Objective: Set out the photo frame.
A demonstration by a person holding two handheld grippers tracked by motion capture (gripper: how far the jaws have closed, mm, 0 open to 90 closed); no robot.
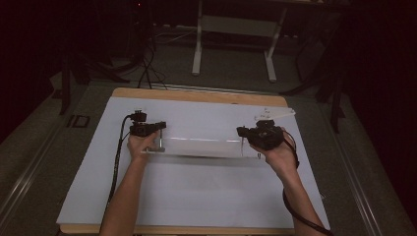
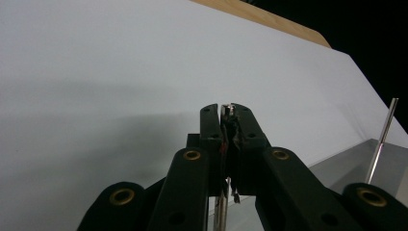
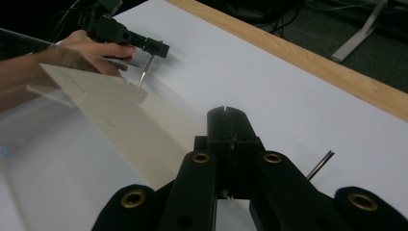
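Note:
A clear acrylic plate [image 1: 201,147] with thin upright metal pins at its corners spans the middle of the table between both hands. My left gripper [image 1: 161,125] is shut on the top of the plate's far-left pin [image 1: 161,139]; in the left gripper view the metal shows between the shut jaws [image 2: 226,109], with another pin [image 2: 382,139] to the right. The right gripper [image 1: 240,131] is shut over the far-right pin [image 1: 242,145]. In the right gripper view its jaws [image 3: 226,113] are closed, a nearby pin [image 3: 320,165] pokes up, and the left gripper [image 3: 159,48] holds its pin across the plate [image 3: 106,110].
A white sheet [image 1: 196,196] covers the wooden table [image 1: 196,94]. A small clear piece [image 1: 274,114] lies at the back right. Black cables [image 1: 117,157] trail from both grippers. On the dark floor beyond the table stands a white desk frame [image 1: 236,29].

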